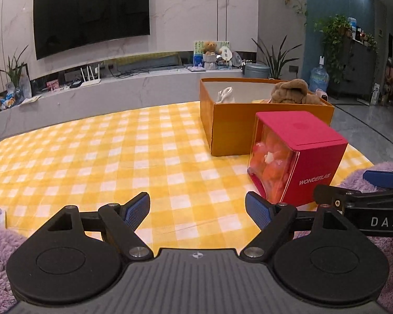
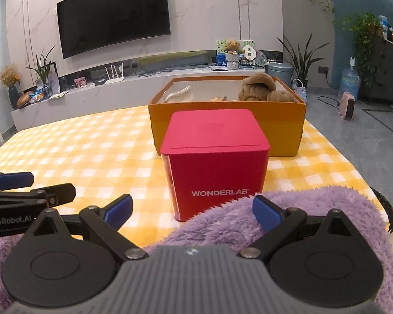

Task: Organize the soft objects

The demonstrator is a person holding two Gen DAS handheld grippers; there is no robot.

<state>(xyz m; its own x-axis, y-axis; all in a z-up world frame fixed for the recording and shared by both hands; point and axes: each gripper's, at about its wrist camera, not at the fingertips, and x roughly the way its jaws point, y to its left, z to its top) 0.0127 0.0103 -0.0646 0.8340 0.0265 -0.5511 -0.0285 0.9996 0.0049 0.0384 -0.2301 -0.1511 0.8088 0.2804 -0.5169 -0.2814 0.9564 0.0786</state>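
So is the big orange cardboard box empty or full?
Neither: the orange cardboard box holds a brown plush toy and a white cloth, with room left.

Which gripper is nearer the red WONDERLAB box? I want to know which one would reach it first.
Right. The right gripper points straight at the red WONDERLAB box, just short of it; the left gripper sits off to the box's left side.

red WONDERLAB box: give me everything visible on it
The red WONDERLAB box is a cube-like carton with a matte red top bearing a thin slit line and a red side with white lettering. Its left face is a clear window showing orange, fluffy-looking contents. It stands upright on the yellow checked cloth, directly in front of the orange box; contact between them cannot be told. Purple fleece overlaps its lower corner in the right wrist view. No tool touches it.
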